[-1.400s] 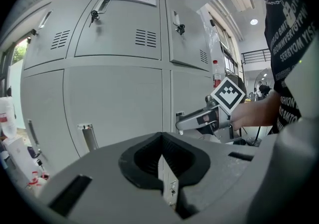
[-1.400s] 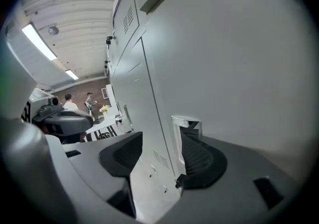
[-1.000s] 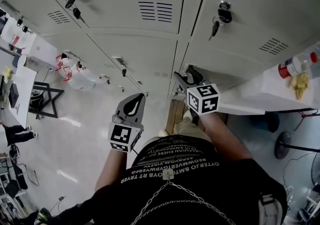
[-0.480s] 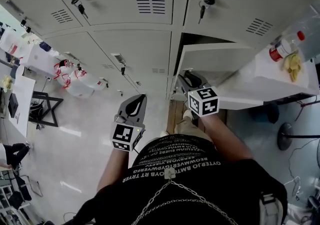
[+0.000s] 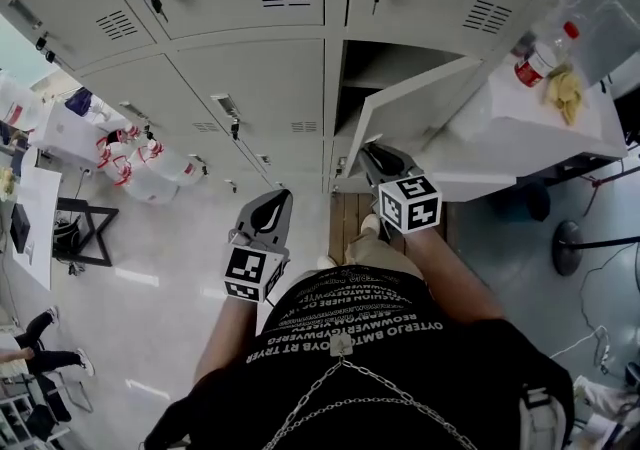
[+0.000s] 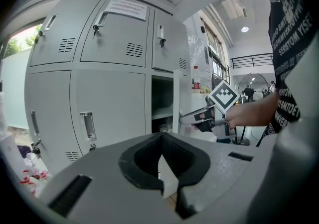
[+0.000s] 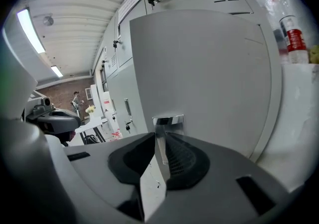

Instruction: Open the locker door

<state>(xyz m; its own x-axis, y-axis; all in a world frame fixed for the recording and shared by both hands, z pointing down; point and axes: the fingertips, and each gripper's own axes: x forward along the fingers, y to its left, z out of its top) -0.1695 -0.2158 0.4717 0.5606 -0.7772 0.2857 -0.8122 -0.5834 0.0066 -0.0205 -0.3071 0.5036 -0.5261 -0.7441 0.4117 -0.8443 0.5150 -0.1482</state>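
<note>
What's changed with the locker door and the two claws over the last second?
The locker door has swung farther open, exposing more of the dark compartment. The right claw came back with it, and its jaws are closing on the door's handle. The left claw stayed idle and empty, held low.

The locker door [image 5: 425, 108] now stands swung well out from its frame; a second ago it was almost shut. Behind it a dark open compartment [image 5: 380, 63] has come into sight. The right gripper [image 5: 376, 154] has moved out with the door's edge, and its jaws are closing with the door's chrome handle [image 7: 168, 120] between them. The upper lockers now sit higher in the head view.
</note>
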